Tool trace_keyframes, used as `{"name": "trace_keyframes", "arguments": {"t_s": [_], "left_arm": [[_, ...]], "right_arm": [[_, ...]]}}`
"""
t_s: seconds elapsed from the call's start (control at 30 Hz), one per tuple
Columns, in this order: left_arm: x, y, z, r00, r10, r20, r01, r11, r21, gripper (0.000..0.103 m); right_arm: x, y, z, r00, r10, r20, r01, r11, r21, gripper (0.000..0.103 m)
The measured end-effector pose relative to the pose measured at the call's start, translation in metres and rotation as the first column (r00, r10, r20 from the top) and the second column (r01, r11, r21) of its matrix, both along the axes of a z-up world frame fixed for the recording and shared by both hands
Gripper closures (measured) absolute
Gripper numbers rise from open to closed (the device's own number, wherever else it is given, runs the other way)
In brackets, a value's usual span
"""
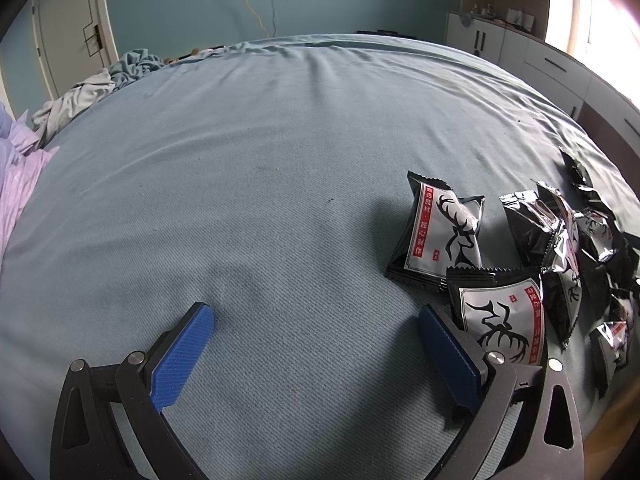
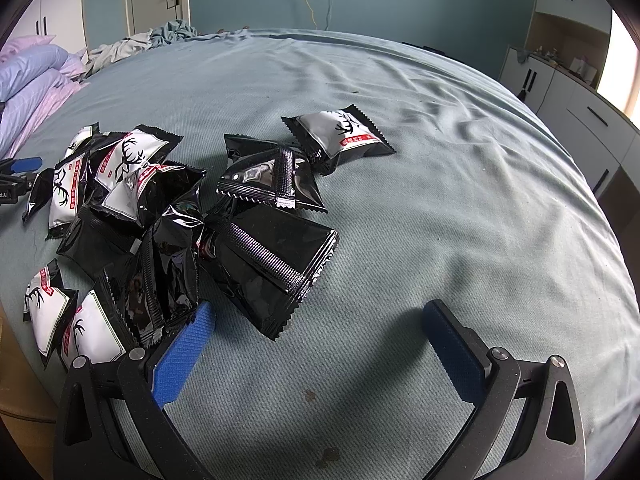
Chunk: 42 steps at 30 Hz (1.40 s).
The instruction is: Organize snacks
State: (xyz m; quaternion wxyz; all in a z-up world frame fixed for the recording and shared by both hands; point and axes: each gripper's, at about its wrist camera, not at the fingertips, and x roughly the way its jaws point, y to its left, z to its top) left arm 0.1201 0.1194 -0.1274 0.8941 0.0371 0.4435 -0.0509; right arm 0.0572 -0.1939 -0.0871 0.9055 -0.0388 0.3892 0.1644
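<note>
A: What's your left gripper (image 1: pixel 316 334) doing?
B: Your jaws stand wide apart, blue pads (image 1: pixel 182 356) bare, over the grey-blue bedsheet (image 1: pixel 260 168). Nothing between them.
A: Snacks?
B: Your snack pile (image 1: pixel 576 256) sits at the right. One deer-print packet (image 1: pixel 442 228) stands propped up at the pile's left edge. Another packet (image 1: pixel 500 316) lies just beside your right finger; can't tell if it touches.
A: Left side?
B: Crumpled bedding (image 1: pixel 80 96) at the far left edge.

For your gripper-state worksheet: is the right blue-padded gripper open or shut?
Open. The right blue-padded gripper has its two pads spread wide over the grey-blue bedsheet, with nothing between them.
</note>
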Motion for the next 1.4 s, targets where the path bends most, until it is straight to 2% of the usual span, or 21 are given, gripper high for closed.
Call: {"name": "trace_keyframes", "arguments": {"t_s": [0.2, 0.3, 0.37, 0.43, 0.47, 0.57, 0.67, 0.77, 0.83, 0.87, 0.93, 1.0, 1.03, 1.07, 1.13, 1.17, 1.3, 1.4], "left_arm": [[0.017, -0.003, 0.002, 1.0, 0.005, -0.018, -0.005, 1.0, -0.006, 0.0], [0.021, -0.003, 0.005, 0.999, -0.01, -0.045, 0.009, 1.0, -0.023, 0.0], [0.022, -0.001, 0.009, 0.996, -0.021, -0.086, 0.016, 0.998, -0.064, 0.0], [0.024, -0.003, 0.017, 0.992, -0.015, -0.124, 0.011, 0.999, -0.03, 0.0], [0.022, -0.004, 0.025, 0.993, 0.031, -0.115, -0.03, 0.999, 0.015, 0.001], [0.004, -0.013, 0.062, 0.997, 0.074, 0.01, -0.075, 0.994, 0.076, 0.001], [-0.017, -0.023, 0.101, 0.991, 0.067, 0.112, -0.076, 0.994, 0.083, 0.0], [-0.04, -0.039, 0.139, 0.977, 0.04, 0.21, -0.067, 0.99, 0.123, 0.0], [-0.059, -0.052, 0.16, 0.956, 0.025, 0.292, -0.081, 0.98, 0.179, 0.0], [-0.072, -0.059, 0.171, 0.939, 0.037, 0.342, -0.118, 0.968, 0.221, 0.0], [-0.091, -0.072, 0.186, 0.917, 0.075, 0.393, -0.192, 0.944, 0.269, 0.0], [-0.107, -0.079, 0.201, 0.924, 0.015, 0.382, -0.104, 0.971, 0.213, 0.0], [-0.115, -0.08, 0.206, 0.929, -0.035, 0.368, -0.029, 0.986, 0.165, 0.0], [-0.124, -0.082, 0.211, 0.931, -0.078, 0.358, 0.035, 0.991, 0.126, 0.0], [-0.136, -0.087, 0.216, 0.928, -0.127, 0.35, 0.092, 0.989, 0.114, 0.0], [-0.141, -0.089, 0.217, 0.926, -0.153, 0.346, 0.118, 0.986, 0.12, 0.0], [-0.15, -0.092, 0.215, 0.926, -0.24, 0.29, 0.229, 0.971, 0.071, 0.0], [-0.156, -0.095, 0.21, 0.938, -0.267, 0.221, 0.271, 0.962, 0.013, 0.0]], "right_arm": [[0.006, 0.005, 0.002, 1.0, -0.009, -0.014, 0.009, 1.0, -0.017, 0.0], [0.012, 0.004, 0.007, 0.998, -0.014, -0.056, 0.014, 1.0, 0.0, 0.0], [0.016, 0.001, 0.01, 0.991, -0.044, -0.129, 0.049, 0.998, 0.034, 0.0], [0.018, -0.001, 0.015, 0.976, -0.058, -0.21, 0.072, 0.996, 0.06, 0.0], [0.02, -0.002, 0.021, 0.966, -0.052, -0.255, 0.07, 0.996, 0.063, 0.0], [0.015, -0.005, 0.04, 0.954, -0.086, -0.289, 0.109, 0.992, 0.066, 0.0], [-0.002, -0.013, 0.077, 0.963, -0.171, -0.206, 0.191, 0.978, 0.083, 0.0], [-0.032, -0.023, 0.112, 0.967, -0.229, -0.109, 0.245, 0.957, 0.158, 0.0], [-0.058, -0.029, 0.132, 0.95, -0.309, -0.053, 0.314, 0.937, 0.156, 0.0], [-0.07, -0.03, 0.134, 0.938, -0.344, -0.039, 0.346, 0.928, 0.141, 0.0], [-0.091, -0.034, 0.144, 0.889, -0.456, -0.033, 0.457, 0.886, 0.078, 0.0], [-0.105, -0.032, 0.147, 0.865, -0.495, -0.082, 0.5, 0.863, 0.067, 0.0], [-0.109, -0.034, 0.146, 0.87, -0.476, -0.129, 0.489, 0.866, 0.102, 0.0], [-0.111, -0.037, 0.144, 0.888, -0.419, -0.19, 0.45, 0.876, 0.173, 0.0], [-0.112, -0.035, 0.141, 0.908, -0.326, -0.264, 0.394, 0.878, 0.273, 0.0], [-0.113, -0.036, 0.139, 0.909, -0.308, -0.281, 0.386, 0.878, 0.285, 0.0], [-0.109, -0.013, 0.132, 0.91, -0.23, -0.346, 0.328, 0.91, 0.256, 0.0], [-0.094, -0.012, 0.143, 0.935, -0.191, -0.3, 0.265, 0.936, 0.23, 0.0]]}}
